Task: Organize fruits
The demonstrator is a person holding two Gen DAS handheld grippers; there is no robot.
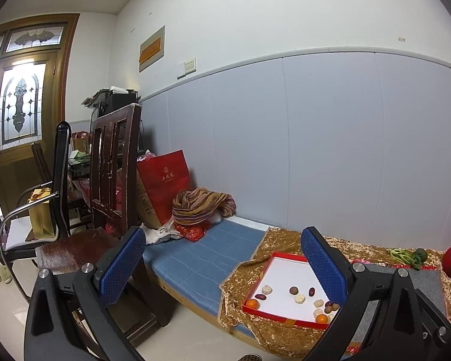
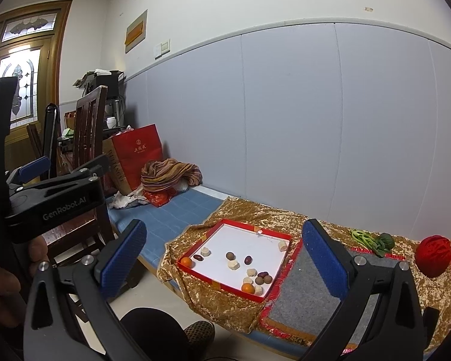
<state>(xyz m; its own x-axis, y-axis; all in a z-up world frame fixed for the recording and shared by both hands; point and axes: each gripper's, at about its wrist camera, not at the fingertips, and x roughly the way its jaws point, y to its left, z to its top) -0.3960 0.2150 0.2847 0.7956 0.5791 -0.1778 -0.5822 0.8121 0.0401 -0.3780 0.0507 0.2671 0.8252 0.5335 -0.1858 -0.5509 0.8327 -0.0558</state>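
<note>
Both grippers hang above the floor in front of a low bench, jaws spread wide and holding nothing. The left gripper (image 1: 224,258) points past the bench's blue cushion (image 1: 195,258); the right gripper (image 2: 225,251) frames the red-rimmed tray (image 2: 281,236) between its blue pads (image 2: 123,255). In the right wrist view the left gripper (image 2: 33,171) also shows at 9 o'clock, gripped by a hand (image 2: 3,288), touching nothing.

The tray lies on a gold cloth (image 2: 225,303), its white floor scattered with fruit. Counted in the right wrist view: two oranges, one in the corner at 9 o'clock (image 2: 186,261) and one at 5 o'clock (image 2: 247,288); about six pale lumps (image 2: 233,265), one alone at the tray's 3 o'clock corner; several dark red and brown pieces (image 2: 248,259), roughly six, though the cluster at 5 o'clock is too small to count with certainty.

Outside the tray, at 3 o'clock, a leafy green vegetable (image 2: 372,240) and a red ball (image 2: 433,255) lie on the cloth, well apart from the tray. A grey mat (image 2: 309,297) lies just beside it.
</note>
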